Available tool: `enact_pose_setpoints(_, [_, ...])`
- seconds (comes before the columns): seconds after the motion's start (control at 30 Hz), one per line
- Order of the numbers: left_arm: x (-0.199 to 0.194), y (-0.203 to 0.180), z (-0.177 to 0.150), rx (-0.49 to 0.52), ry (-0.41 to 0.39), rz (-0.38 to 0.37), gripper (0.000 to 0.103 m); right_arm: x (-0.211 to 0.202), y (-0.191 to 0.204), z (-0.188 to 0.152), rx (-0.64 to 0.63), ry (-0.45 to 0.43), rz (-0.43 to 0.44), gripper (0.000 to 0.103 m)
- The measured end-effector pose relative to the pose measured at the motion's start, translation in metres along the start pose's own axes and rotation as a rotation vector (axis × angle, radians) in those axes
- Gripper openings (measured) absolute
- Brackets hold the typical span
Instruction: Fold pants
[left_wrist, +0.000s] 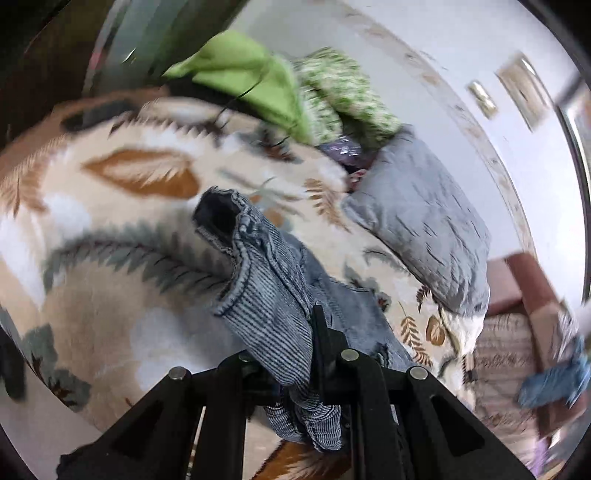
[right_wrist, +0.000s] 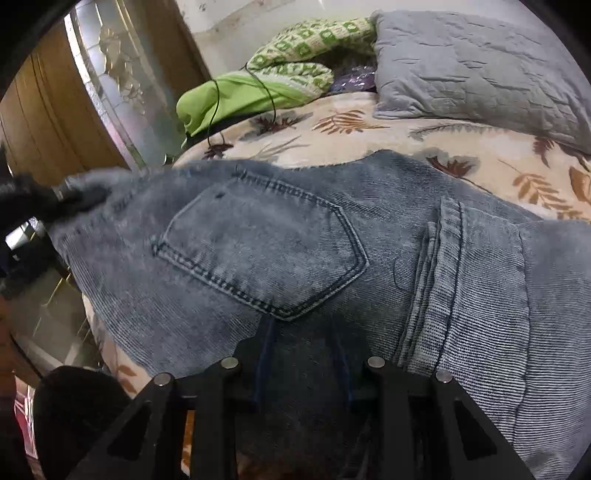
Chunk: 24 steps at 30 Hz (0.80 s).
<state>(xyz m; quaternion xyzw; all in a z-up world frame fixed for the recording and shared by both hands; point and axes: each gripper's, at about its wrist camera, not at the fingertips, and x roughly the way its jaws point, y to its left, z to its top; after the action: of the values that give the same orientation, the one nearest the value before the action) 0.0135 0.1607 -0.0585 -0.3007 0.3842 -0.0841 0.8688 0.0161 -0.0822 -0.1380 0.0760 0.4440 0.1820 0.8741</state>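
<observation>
both tools clamp ribbed blue denim pants (right_wrist: 295, 251) | left tool (left_wrist: 317, 332) | right tool (right_wrist: 303, 343) | leaf-print blanket (left_wrist: 110, 206)

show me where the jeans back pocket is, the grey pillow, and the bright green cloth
back pocket (right_wrist: 258, 247): right wrist view, middle of the stitched pocket panel on the jeans.
grey pillow (right_wrist: 480, 70): right wrist view, centre of its quilted face.
green cloth (right_wrist: 236, 96): right wrist view, its plain bright fold near the bed's far edge.
</observation>
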Motion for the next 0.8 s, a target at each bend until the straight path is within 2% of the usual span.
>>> enact_pose_setpoints(0.03, [-0.005,-0.012,-0.001,0.041,-0.012,-0.002,0.013,-0.004,-0.004,0.001,0.023,-0.009,0.020,0.033])
enact_pose_setpoints(0.13, [-0.016,-0.041,-0.008,0.128,-0.035,-0.017,0.013,-0.035,-0.029,0.009,0.130,-0.107,0.068,0.033])
enact_pose_setpoints(0.27, [-0.024,-0.082,-0.022,0.239,-0.043,-0.049,0.013,-0.082,-0.075,0.012,0.270,-0.257,0.024,0.033])
enact_pose_setpoints(0.4, [-0.022,-0.126,-0.037,0.321,-0.013,-0.099,0.013,-0.120,-0.132,0.001,0.469,-0.349,0.005,0.033])
enact_pose_setpoints(0.57, [0.005,-0.189,-0.074,0.434,0.073,-0.165,0.013,-0.163,-0.196,-0.024,0.671,-0.426,-0.004,0.032])
enact_pose_setpoints(0.77, [0.073,-0.244,-0.150,0.541,0.254,-0.215,0.015,-0.202,-0.242,-0.048,0.789,-0.516,-0.045,0.033])
enact_pose_setpoints(0.8, [0.086,-0.248,-0.162,0.545,0.294,-0.227,0.019,-0.207,-0.249,-0.052,0.807,-0.521,-0.048,0.033])
